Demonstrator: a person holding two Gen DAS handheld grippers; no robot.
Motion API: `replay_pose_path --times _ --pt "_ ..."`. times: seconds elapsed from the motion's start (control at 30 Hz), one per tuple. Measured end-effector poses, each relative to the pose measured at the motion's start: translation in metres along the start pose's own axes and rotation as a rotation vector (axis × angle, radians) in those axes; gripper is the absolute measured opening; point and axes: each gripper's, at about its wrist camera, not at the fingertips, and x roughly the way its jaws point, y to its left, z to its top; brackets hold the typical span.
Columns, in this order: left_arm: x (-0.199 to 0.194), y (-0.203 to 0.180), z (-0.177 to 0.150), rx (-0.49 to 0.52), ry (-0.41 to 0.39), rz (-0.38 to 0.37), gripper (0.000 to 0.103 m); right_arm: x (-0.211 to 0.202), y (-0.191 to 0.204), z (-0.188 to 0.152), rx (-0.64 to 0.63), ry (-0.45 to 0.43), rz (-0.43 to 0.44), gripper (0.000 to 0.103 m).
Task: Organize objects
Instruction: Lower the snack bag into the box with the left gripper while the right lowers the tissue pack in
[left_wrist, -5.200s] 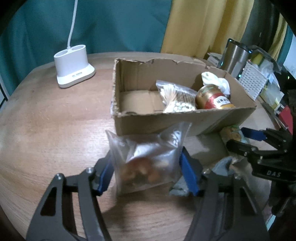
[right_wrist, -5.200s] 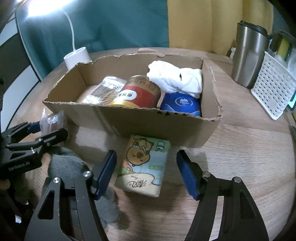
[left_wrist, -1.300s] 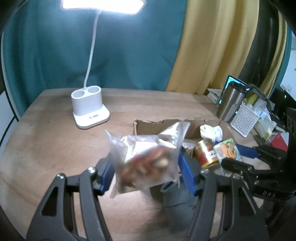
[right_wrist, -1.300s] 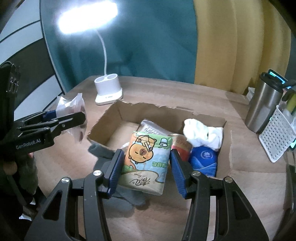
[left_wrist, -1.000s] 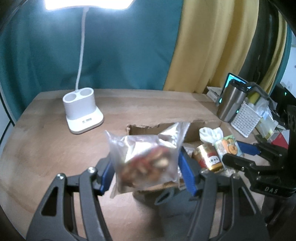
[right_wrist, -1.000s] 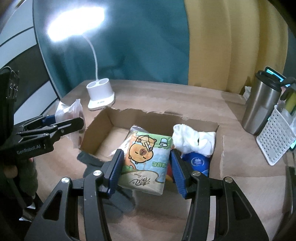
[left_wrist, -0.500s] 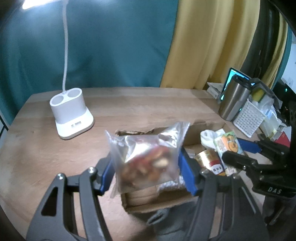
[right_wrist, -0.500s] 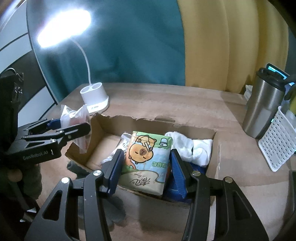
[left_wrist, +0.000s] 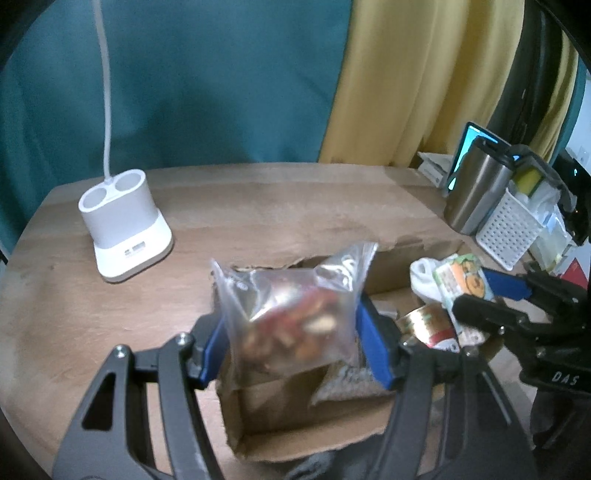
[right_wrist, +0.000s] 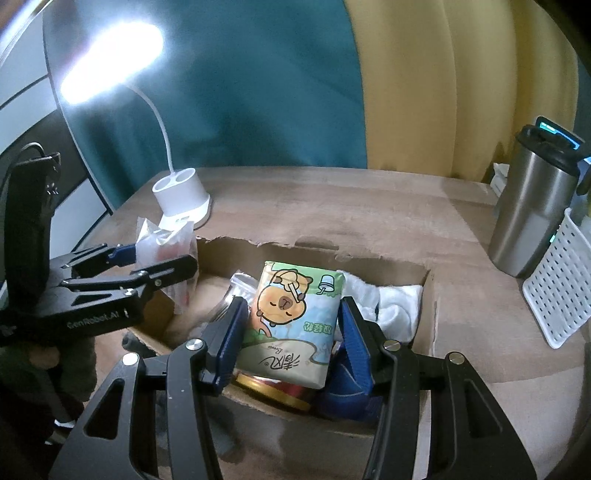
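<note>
The left hand-held gripper (left_wrist: 295, 345) squeezes the snack bag (left_wrist: 291, 314); the right hand-held gripper (right_wrist: 291, 332) squeezes the tissue pack (right_wrist: 291, 325); the box (right_wrist: 424, 295) looks full, so things may spill.

A cardboard box (right_wrist: 424, 291) is sitting on the tabletop (left_wrist: 258, 206), its open top facing up. Inside it, a can (left_wrist: 430, 326) is lying toward the right, a cloth (right_wrist: 391, 306) is lying in the far right corner, and a packet (left_wrist: 351, 380) is resting near the middle. The left gripper (left_wrist: 295, 343) is holding a snack bag (left_wrist: 291, 317) between its jaws above the left part of the box. The right gripper (right_wrist: 291, 332) is holding a tissue pack (right_wrist: 291, 321) between its jaws above the can. A lamp base (left_wrist: 123, 229) is standing on the tabletop to the far left of the box. A steel tumbler (right_wrist: 532, 210) is standing to the far right, with a perforated basket (right_wrist: 557, 284) just beside it on the right.
</note>
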Motion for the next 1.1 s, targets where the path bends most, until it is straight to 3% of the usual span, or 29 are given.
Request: replay_pose_path --times 0.5,0.57,0.63,1.1 --pt "0.021 0.0 0.0 -0.014 0.047 -0.001 0.067 0.011 -0.004 0.004 0.017 0.013 -0.005 0.054" --pt "0.019 0.0 0.0 -0.017 0.051 -0.015 0.073 0.011 -0.004 0.003 0.017 0.016 -0.009 0.054" --pt "0.015 0.001 0.0 -0.024 0.047 -0.02 0.078 0.012 -0.002 0.003 0.017 0.019 -0.015 0.054" --pt "-0.019 0.02 -0.001 -0.054 -0.023 -0.012 0.078 0.009 0.01 0.002 -0.015 0.021 -0.02 0.054"
